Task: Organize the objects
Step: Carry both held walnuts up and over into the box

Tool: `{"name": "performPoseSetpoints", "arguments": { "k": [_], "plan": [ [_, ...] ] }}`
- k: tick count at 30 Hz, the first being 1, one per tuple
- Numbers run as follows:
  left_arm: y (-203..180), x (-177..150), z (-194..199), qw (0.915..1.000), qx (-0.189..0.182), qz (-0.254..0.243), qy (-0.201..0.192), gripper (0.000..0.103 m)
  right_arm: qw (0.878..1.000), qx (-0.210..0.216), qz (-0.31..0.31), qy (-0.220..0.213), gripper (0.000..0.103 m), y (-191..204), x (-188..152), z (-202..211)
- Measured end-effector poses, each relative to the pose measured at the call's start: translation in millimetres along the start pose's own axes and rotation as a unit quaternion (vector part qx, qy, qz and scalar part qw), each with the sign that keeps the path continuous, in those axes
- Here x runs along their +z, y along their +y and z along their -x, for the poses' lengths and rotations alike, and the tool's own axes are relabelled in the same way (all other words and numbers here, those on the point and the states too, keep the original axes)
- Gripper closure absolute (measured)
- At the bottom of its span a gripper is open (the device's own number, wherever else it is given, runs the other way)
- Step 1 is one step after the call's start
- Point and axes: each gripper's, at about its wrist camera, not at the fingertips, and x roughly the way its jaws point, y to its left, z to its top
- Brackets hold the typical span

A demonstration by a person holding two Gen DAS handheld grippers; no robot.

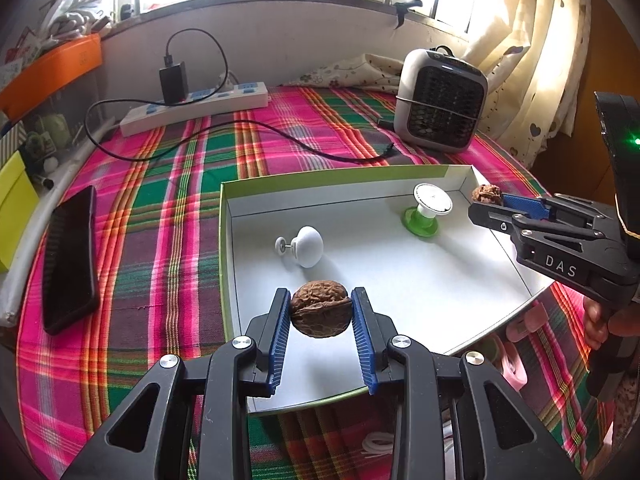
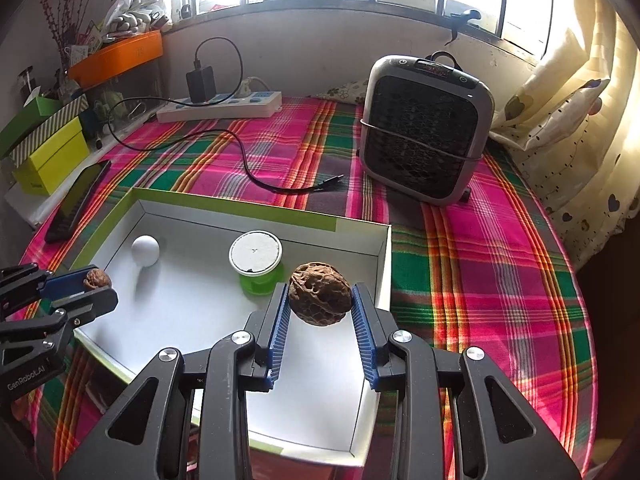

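My left gripper (image 1: pixel 320 302) is shut on a brown walnut (image 1: pixel 320 314) and holds it above the near part of a shallow white box (image 1: pixel 400 276) with green edges. My right gripper (image 2: pixel 320 296) is shut on a second walnut (image 2: pixel 320 300) over the box's right side (image 2: pixel 382 268). Each gripper shows in the other's view: the right one (image 1: pixel 486 200) with its walnut (image 1: pixel 487 195) at the box's far right corner, the left one (image 2: pixel 98 284) with its walnut (image 2: pixel 97 279) at the left wall. In the box lie a white knob (image 1: pixel 306 246) and a green-based white spool (image 1: pixel 428 210).
A black phone (image 1: pixel 70 258) lies left of the box on the plaid cloth (image 2: pixel 480 260). Behind it are a power strip (image 1: pixel 196 108) with a charger and trailing black cable (image 1: pixel 248 128), and a grey fan heater (image 2: pixel 424 132) at the back right. Boxes and an orange tray (image 2: pixel 120 56) stand along the left wall.
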Motion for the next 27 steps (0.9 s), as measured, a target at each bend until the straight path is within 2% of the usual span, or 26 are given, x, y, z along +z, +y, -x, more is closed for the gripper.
{"name": "performPoseSetpoints", "arguments": {
  "k": [14, 27],
  "plan": [
    [-2, 5, -13, 0.9999, 0.008, -0.01, 0.003, 0.075, 1.0, -0.011, 0.007, 0.02, 0.07, -2, 15, -31],
    [-4, 8, -18, 0.9997, 0.015, -0.017, 0.005, 0.075, 0.999, -0.017, 0.03, 0.022, 0.07, 5, 17, -38]
  ]
}}
